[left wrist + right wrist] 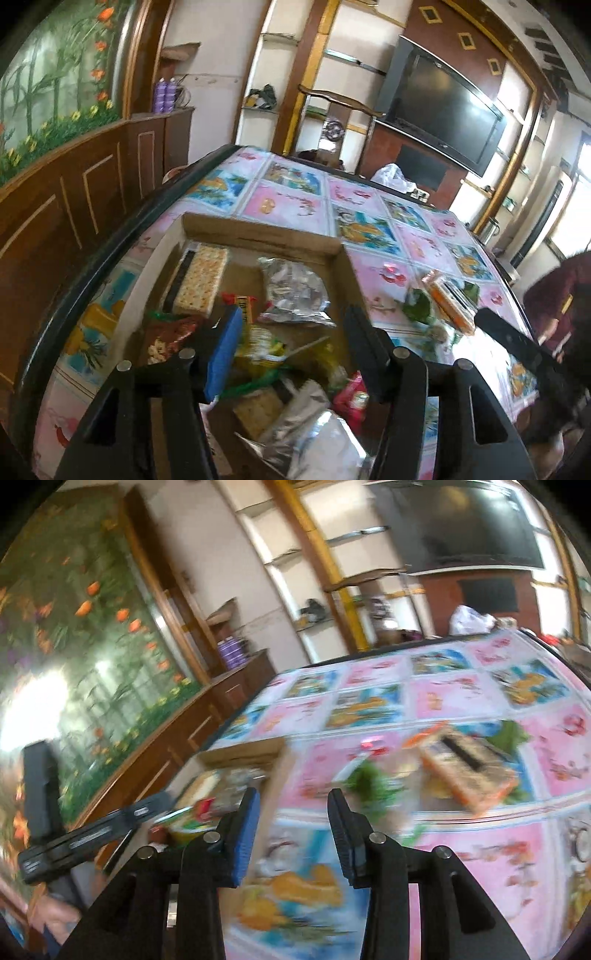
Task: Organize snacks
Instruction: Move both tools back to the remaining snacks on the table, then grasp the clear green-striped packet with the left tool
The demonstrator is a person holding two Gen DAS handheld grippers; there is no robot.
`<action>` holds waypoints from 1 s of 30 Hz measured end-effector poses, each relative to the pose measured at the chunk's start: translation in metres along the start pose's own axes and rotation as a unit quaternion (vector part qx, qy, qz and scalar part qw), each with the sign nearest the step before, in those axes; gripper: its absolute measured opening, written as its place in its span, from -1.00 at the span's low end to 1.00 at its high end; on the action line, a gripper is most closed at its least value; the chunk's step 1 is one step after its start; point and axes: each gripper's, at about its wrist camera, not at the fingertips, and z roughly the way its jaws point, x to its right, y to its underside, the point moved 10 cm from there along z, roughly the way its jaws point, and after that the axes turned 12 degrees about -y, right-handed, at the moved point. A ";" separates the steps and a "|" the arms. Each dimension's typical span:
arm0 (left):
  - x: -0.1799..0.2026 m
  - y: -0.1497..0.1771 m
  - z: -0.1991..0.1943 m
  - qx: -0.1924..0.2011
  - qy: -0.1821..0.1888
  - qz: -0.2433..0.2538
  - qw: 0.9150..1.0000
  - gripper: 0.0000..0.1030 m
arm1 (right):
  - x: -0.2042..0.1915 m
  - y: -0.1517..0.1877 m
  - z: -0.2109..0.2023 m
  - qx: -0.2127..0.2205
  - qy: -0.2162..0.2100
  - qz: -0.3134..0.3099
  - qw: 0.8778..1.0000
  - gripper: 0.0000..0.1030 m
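Observation:
My left gripper (291, 332) hangs open over a cardboard box (258, 236) full of snacks, with nothing pressed between its pads. In the box lie a cracker pack (201, 280), a silver packet (295, 291), a red-brown bag (170, 332) and several other wrappers. To the right of the box, an orange cracker pack (450, 299) and a green packet (417, 306) rest on the table. My right gripper (293, 805) is open and empty above the cloth, with the green packet (369, 779) just ahead and the orange pack (469, 771) further right. The box (243, 753) lies to its left.
The table carries a pink and blue picture cloth (295, 199) inside a dark rim (122, 240). A white plastic bag (391, 175) sits at the far edge. A wooden cabinet (74, 206), a TV (443, 107) and shelves stand behind. A dark red sleeve (554, 291) is at the right.

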 end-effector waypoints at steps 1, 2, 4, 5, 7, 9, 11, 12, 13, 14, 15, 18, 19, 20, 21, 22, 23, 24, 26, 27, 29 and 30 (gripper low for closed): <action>0.007 0.000 -0.005 0.003 0.000 0.009 1.000 0.14 | 0.008 -0.002 -0.006 0.005 0.003 0.010 1.000 -0.19; 0.013 0.000 -0.008 0.005 0.002 0.014 1.000 0.16 | 0.022 -0.005 -0.013 0.011 0.007 0.024 1.000 -0.19; 0.027 0.001 -0.013 0.004 0.009 0.020 1.000 0.18 | 0.045 -0.010 -0.027 0.024 0.015 0.053 0.998 -0.19; 0.034 0.001 -0.015 0.002 0.016 0.024 1.000 0.20 | 0.051 -0.012 -0.033 0.028 0.013 0.065 0.997 -0.19; 0.049 0.000 -0.017 -0.005 0.026 0.033 0.999 0.20 | 0.065 -0.016 -0.044 0.037 0.015 0.081 0.996 -0.19; 0.066 0.001 -0.017 -0.012 0.034 0.048 0.998 0.21 | 0.075 -0.020 -0.055 0.046 0.030 0.085 0.995 -0.19; 0.084 0.006 -0.017 -0.021 0.041 0.060 0.997 0.21 | 0.084 -0.026 -0.070 0.060 0.041 0.083 0.994 -0.19; 0.093 0.008 -0.016 -0.027 0.047 0.065 0.996 0.21 | 0.087 -0.028 -0.074 0.063 0.046 0.082 0.994 -0.19; 0.103 0.012 -0.015 -0.037 0.054 0.071 0.995 0.21 | 0.094 -0.030 -0.083 0.069 0.053 0.084 0.993 -0.18; 0.112 0.015 -0.015 -0.044 0.060 0.075 0.994 0.21 | 0.098 -0.031 -0.089 0.075 0.055 0.089 0.992 -0.17; 0.120 0.019 -0.014 -0.052 0.065 0.080 0.993 0.21 | 0.103 -0.032 -0.092 0.080 0.056 0.094 0.991 -0.15; 0.146 0.029 -0.003 -0.082 0.069 0.093 0.990 0.21 | 0.114 -0.034 -0.104 0.091 0.050 0.116 0.988 -0.14; 0.153 0.032 0.002 -0.091 0.070 0.093 0.989 0.21 | 0.115 -0.034 -0.107 0.094 0.047 0.122 0.987 -0.14; 0.158 0.034 0.006 -0.098 0.068 0.093 0.989 0.21 | 0.117 -0.034 -0.110 0.097 0.042 0.127 0.986 -0.14; 0.163 0.035 0.013 -0.108 0.064 0.090 0.988 0.21 | 0.116 -0.035 -0.110 0.097 0.040 0.128 0.986 -0.14; 0.168 0.038 0.018 -0.116 0.058 0.086 0.988 0.21 | 0.116 -0.035 -0.111 0.098 0.038 0.129 0.986 -0.14; 0.171 0.038 0.026 -0.127 0.053 0.078 0.988 0.21 | 0.115 -0.035 -0.112 0.099 0.037 0.129 0.986 -0.14; 0.174 0.040 0.032 -0.136 0.050 0.067 0.987 0.21 | 0.114 -0.036 -0.113 0.100 0.034 0.129 0.986 -0.14; 0.179 0.041 0.051 -0.158 0.038 0.047 0.986 0.21 | 0.113 -0.037 -0.117 0.104 0.032 0.127 0.986 -0.13; 0.181 0.042 0.059 -0.168 0.034 0.040 0.984 0.21 | 0.114 -0.037 -0.118 0.105 0.031 0.127 0.986 -0.11; 0.182 0.042 0.077 -0.174 0.008 0.032 0.984 0.21 | 0.114 -0.036 -0.119 0.105 0.028 0.131 0.985 -0.09; 0.182 0.042 0.085 -0.179 -0.002 0.033 0.983 0.21 | 0.115 -0.035 -0.118 0.105 0.028 0.132 0.985 -0.09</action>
